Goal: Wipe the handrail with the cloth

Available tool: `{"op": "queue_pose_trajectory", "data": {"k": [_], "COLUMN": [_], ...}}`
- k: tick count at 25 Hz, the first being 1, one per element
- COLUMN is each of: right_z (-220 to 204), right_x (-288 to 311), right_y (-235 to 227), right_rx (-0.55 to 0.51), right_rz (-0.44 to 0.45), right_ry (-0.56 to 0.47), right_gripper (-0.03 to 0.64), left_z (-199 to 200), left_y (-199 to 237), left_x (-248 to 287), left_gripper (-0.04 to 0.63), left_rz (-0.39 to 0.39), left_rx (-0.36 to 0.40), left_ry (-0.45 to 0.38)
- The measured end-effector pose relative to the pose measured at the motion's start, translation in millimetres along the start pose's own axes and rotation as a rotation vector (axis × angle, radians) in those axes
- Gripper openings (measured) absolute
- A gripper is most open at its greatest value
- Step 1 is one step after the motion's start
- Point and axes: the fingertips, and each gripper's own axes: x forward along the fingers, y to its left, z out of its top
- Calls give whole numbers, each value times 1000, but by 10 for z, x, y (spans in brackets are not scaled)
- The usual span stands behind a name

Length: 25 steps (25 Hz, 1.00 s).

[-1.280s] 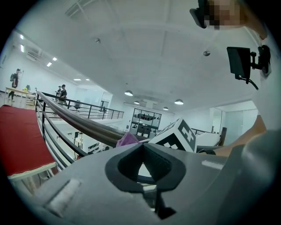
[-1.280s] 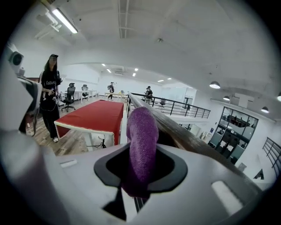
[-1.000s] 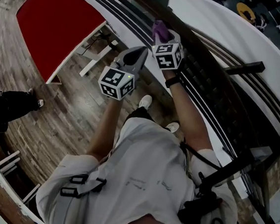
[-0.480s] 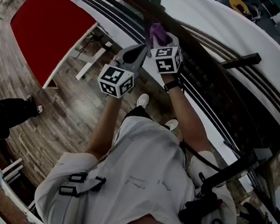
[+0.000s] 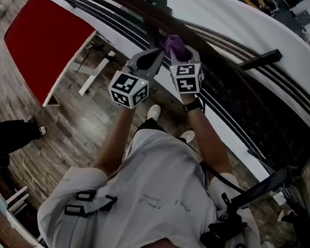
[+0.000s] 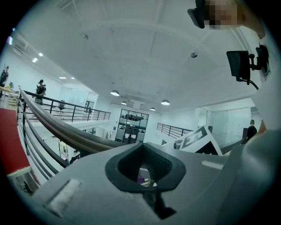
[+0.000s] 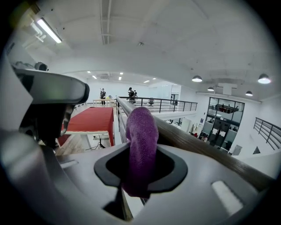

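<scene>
The right gripper (image 7: 139, 178) has its 2 jaws pinched tight on the purple cloth (image 7: 141, 136), which lies against the dark wooden handrail (image 7: 202, 149); just beside it, the left gripper (image 6: 147, 186) is closed on nothing

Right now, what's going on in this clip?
A person stands at a balcony railing with a gripper in each hand. The right gripper is shut on a purple cloth, held at the wooden handrail. The left gripper is shut and empty, just beside the right one.
</scene>
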Motion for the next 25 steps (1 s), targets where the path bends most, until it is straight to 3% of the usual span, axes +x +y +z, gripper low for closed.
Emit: {"op": "queue_pose_trajectory", "data": {"k": [12, 25], "right_z": [-351, -905], "right_x": [-657, -1574], "right_y": [-372, -892], "right_rx": [72, 134], "right_rz": [-80, -211], "right_ry": [-3, -22], "right_gripper": [104, 106], "left_z": [-15, -93], "left_y": [-502, -1454], "left_x": [310, 699], "left_gripper": [0, 2], "left_rz": [-111, -296], "left_rx": [30, 73], "left_ry": [15, 49]}}
